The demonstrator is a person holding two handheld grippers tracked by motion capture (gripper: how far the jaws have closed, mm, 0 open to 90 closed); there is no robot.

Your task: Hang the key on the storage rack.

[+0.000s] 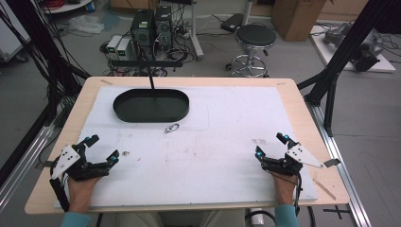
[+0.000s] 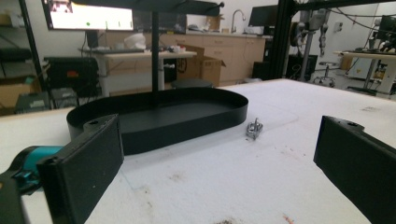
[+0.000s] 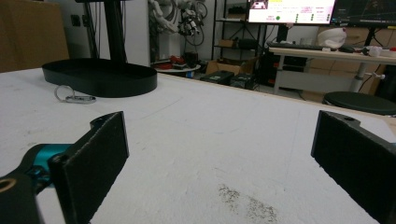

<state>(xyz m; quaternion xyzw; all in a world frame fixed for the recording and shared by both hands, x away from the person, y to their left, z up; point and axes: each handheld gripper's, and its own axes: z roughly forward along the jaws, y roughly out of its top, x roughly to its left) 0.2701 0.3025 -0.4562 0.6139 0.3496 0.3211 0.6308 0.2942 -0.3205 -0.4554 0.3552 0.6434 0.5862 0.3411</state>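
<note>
Both grippers rest at the near edge of the table, on its white sheet. The left gripper sits at about 8 o'clock from the sheet's middle, fingers spread wide with nothing between them; the right gripper sits at about 4 o'clock, likewise released and empty, as the right gripper view shows with bare sheet between its fingers. Farther out, near 12 o'clock from the sheet's middle, a small metal clip lies flat on the sheet, just in front of the black oval tray but apart from its wall. The likely step is a reach for the clip, probably to set it in the tray. The left gripper looks better placed: in the left gripper view the clip lies ahead and a little right of centre. To do it well, I would keep the fingers low and level, straddle the clip across its narrow side, close on the thicker body and not the thin ring, and avoid nudging it against the tray wall.
</note>
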